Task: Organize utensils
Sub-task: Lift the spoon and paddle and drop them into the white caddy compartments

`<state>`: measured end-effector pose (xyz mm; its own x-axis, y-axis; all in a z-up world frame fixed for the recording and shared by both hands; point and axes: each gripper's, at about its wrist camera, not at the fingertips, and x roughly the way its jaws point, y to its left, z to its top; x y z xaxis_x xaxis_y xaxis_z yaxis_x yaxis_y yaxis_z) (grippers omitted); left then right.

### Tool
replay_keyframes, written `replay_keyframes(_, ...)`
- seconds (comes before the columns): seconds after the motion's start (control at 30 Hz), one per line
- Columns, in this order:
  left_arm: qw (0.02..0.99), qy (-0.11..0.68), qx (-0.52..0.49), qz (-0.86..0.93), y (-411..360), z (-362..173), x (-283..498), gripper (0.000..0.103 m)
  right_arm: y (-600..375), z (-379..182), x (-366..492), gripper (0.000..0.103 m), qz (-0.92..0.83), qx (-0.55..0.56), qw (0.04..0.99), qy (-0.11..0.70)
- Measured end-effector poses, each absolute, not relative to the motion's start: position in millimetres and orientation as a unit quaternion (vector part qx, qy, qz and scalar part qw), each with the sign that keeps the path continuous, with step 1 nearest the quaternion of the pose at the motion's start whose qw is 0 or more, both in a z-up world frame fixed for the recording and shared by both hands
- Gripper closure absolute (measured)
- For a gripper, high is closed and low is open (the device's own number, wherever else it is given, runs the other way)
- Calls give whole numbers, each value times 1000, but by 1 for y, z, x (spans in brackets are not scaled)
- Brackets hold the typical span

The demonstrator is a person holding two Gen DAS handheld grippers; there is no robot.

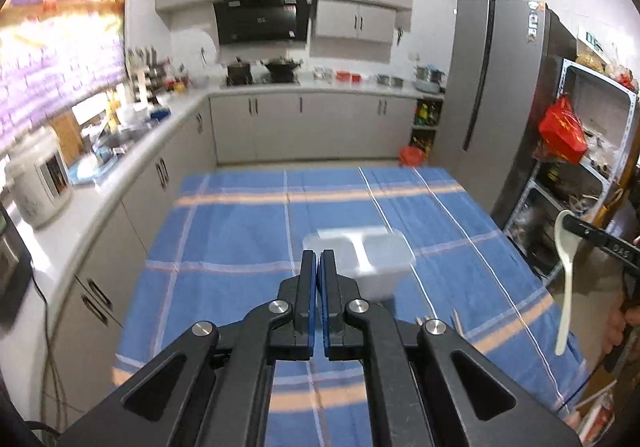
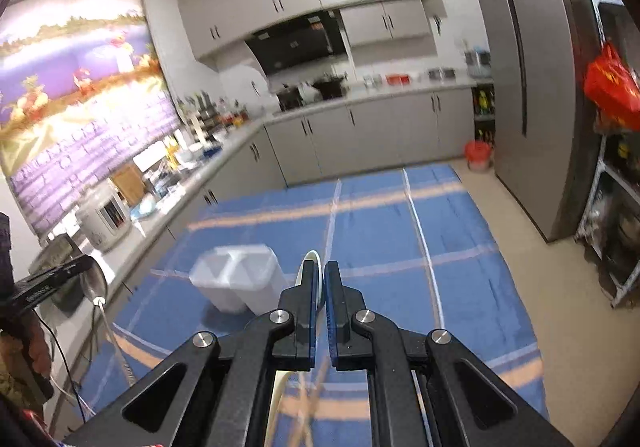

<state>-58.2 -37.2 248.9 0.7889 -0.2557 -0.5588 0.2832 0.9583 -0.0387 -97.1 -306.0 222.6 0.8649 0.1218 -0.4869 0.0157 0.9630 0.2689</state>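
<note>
Now, from the left wrist, the left tongs (image 1: 318, 263) are pressed together with nothing between them. Just beyond their tips a white bin (image 1: 360, 261) with 2 compartments stands on the blue checked table (image 1: 240, 231). Off to their right, the right tongs (image 1: 568, 222) pinch a white spoon (image 1: 566, 279) near its bowl, so the handle hangs down well above the table. Chopstick ends (image 1: 456, 321) peek out beside the left tongs' arm.

From the right wrist, the right tongs (image 2: 319, 267) are pinched on the spoon (image 2: 310, 261), whose rim shows at their tips. The bin (image 2: 236, 275) sits ahead and to their left. To drop it cleanly, I'd carry the spoon over 1 compartment, lower the handle inside, then let go.
</note>
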Motion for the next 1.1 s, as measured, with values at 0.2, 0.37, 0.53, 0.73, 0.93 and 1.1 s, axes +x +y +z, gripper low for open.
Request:
replay_keyframes(0.2,954,268,65,-121,-44,268,-10,101,-277,252,-57,98,35,133,968,210)
replay_keyframes(0.37,958,244,91,-116,-61,271,34,101,-257,258,-7,98,12,132,974,183)
replay_keyframes(0.53,959,226,133,-110,-86,255,75,101,-237,247,52,98,-8,128,974,185)
replay_keyframes(0.73,952,217,181,-115,-114,219,113,101,-209,226,103,98,-35,82,979,181)
replay_keyframes(0.93,941,241,197,-133,-128,180,130,101,-191,192,131,98,-43,43,977,202)
replay_keyframes(1.1,937,263,182,-143,-123,166,133,100,-192,159,134,98,-27,45,969,242)
